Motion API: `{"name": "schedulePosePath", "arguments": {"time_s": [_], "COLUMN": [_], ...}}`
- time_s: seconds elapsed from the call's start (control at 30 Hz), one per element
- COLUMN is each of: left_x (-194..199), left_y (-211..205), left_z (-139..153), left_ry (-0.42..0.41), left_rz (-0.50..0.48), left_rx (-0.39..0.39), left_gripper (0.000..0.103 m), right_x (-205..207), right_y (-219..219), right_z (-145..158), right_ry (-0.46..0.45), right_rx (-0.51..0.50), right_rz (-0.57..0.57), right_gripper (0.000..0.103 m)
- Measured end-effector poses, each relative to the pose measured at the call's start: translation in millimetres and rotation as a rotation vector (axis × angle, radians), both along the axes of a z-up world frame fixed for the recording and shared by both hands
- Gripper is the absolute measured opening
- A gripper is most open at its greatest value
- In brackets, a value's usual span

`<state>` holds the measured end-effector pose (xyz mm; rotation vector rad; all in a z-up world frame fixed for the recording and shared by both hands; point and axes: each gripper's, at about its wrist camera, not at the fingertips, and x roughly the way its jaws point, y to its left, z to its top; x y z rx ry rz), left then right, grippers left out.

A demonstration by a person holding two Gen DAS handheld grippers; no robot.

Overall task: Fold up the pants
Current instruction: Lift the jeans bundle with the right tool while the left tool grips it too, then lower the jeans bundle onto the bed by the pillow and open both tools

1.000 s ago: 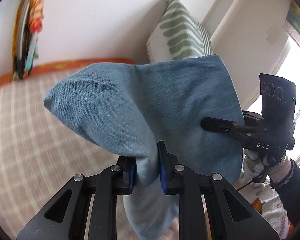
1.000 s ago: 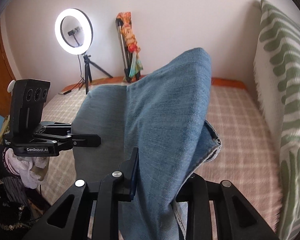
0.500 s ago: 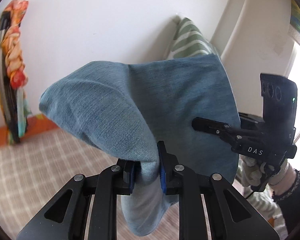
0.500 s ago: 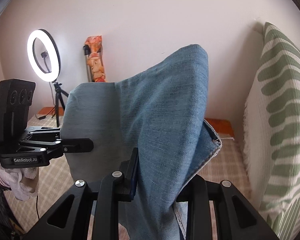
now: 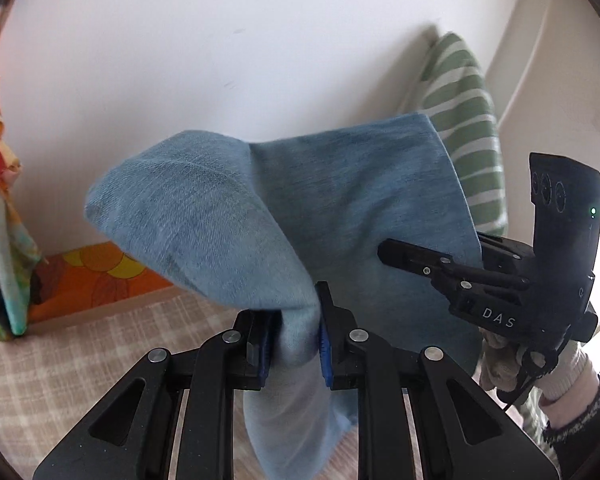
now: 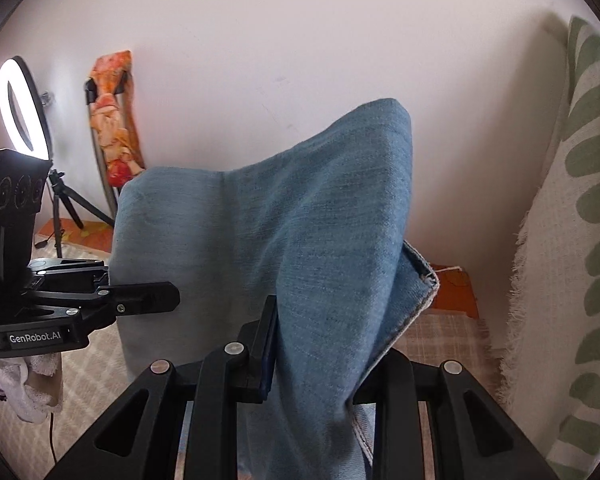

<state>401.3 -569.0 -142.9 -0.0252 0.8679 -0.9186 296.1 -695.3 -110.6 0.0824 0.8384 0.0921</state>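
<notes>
A checked bed cover [image 5: 80, 364] lies below, with a green-striped pillow [image 6: 580, 240] against the white wall. The blue denim pants [image 5: 340, 208] hang in the air above the bed, stretched between both tools. The left gripper [image 5: 296, 344] has its jaws clamped on one bunched edge; the right gripper [image 6: 320, 344] pinches the other edge.
</notes>
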Motion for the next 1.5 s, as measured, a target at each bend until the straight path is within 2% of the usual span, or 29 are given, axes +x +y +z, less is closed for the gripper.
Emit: {"name": "schedulePosePath", "arguments": {"time_s": [0.27,0.37,0.4,0.5,0.53,0.67,0.73,0.87,0.93,1.03,1.13,1.27,1.4,1.5], "left_x": [23,33,35,38,39,35,31,20,12,6,-6,-25,-45,-59], "left_y": [-15,-13,-12,-3,-1,4,4,14,16,19,25,35,48,61], "left_z": [-29,-41,-43,-46,-46,-40,-34,-20,-10,2,17,32,49,63], "left_ry": [0.015,0.052,0.057,0.036,0.037,0.028,0.018,-0.008,-0.026,-0.033,-0.047,-0.055,-0.079,-0.088], "left_rz": [0.064,0.107,0.118,0.150,0.152,0.146,0.136,0.127,0.121,0.114,0.112,0.106,0.109,0.115], "left_rx": [0.056,0.090,0.099,0.138,0.139,0.146,0.149,0.141,0.139,0.133,0.123,0.123,0.129,0.121], "left_gripper": [0.017,0.019,0.019,0.020,0.020,0.020,0.022,0.042,0.043,0.053,0.056,0.067,0.073,0.077], "right_x": [32,44,48,51,49,39,34,24,18,7,-6,-26,-44,-60], "right_y": [-16,-20,-22,-24,-26,-32,-30,-26,-22,-15,-8,4,14,24], "right_z": [-45,-59,-62,-66,-64,-50,-43,-31,-23,-8,4,29,49,66], "right_ry": [0.066,0.111,0.127,0.139,0.129,0.091,0.079,0.063,0.059,0.042,0.024,0.003,-0.021,-0.038], "right_rx": [-0.031,-0.080,-0.097,-0.191,-0.222,-0.163,-0.167,-0.144,-0.149,-0.156,-0.158,-0.165,-0.169,-0.173], "right_rz": [-0.022,-0.048,-0.063,-0.153,-0.192,-0.225,-0.230,-0.233,-0.232,-0.237,-0.241,-0.248,-0.263,-0.265], "right_gripper": [0.028,0.039,0.045,0.060,0.068,0.070,0.071,0.071,0.072,0.076,0.081,0.086,0.094,0.095]}}
